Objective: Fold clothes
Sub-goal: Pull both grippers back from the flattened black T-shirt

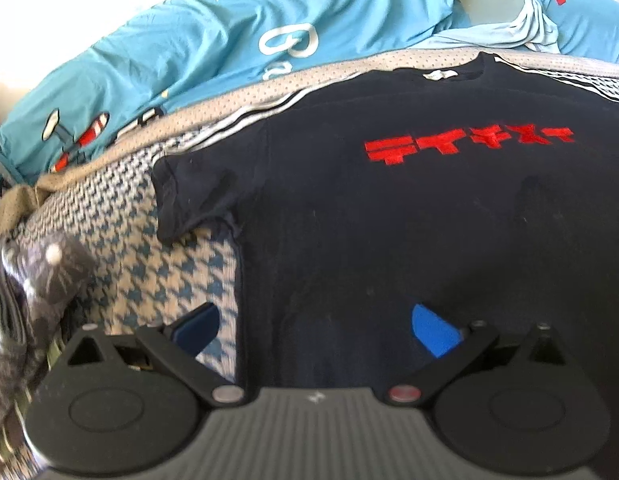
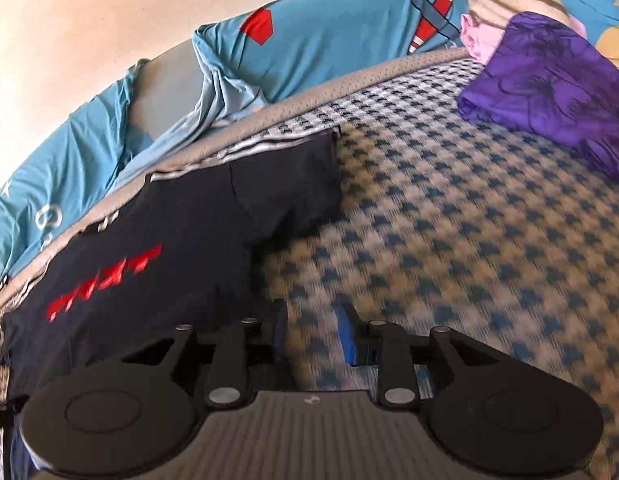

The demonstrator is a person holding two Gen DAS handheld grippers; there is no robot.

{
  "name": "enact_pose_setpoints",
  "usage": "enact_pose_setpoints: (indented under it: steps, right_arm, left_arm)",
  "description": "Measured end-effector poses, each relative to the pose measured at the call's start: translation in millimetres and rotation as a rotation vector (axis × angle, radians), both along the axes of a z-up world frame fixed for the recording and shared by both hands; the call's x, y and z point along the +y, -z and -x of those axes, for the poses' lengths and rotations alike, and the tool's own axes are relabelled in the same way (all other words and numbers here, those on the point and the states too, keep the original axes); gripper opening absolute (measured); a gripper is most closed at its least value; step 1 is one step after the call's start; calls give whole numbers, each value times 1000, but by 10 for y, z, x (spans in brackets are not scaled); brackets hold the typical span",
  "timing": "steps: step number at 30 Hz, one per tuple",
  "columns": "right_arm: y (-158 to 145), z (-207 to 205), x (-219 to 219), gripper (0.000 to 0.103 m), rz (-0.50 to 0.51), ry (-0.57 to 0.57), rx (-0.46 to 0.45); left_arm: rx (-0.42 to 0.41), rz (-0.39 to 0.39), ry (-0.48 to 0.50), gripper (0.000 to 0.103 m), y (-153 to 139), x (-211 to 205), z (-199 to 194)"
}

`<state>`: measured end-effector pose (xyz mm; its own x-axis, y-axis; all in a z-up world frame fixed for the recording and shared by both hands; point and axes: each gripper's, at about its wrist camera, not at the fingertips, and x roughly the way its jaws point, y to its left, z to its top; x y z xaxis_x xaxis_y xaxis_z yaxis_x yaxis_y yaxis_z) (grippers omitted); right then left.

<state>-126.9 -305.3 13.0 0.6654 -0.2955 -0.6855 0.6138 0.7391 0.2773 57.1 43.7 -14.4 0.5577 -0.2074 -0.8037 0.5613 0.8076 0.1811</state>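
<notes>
Navy, nearly black cotton: the T-shirt (image 1: 389, 208) lies flat and face up across the middle of the left wrist view, red block lettering (image 1: 469, 146) stitched on its chest, a white neck label (image 1: 439, 75) at the collar, one short sleeve (image 1: 189, 196) rumpled at centre left. It rests on a woven houndstooth cover (image 2: 469, 220) in blue and cream (blurred in the right wrist view). Beyond, at the top of both frames, runs a smooth turquoise sheet (image 1: 169, 40) printed with rockets; a folded purple cloth (image 2: 549, 92) sits upper right. The left gripper (image 1: 315, 330) stands spread wide over the shirt's hem, pinching nothing. The right gripper (image 2: 311, 332) shows a narrow gap, bare cover between its blue pads.
</notes>
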Motion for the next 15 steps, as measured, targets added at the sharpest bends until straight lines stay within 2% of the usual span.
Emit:
enact_pose_setpoints:
  steps: [15]
  right_arm:
    - [76,638,568,33,43,-32,19]
  left_arm:
    - [99,58,-56,103,78,288,353]
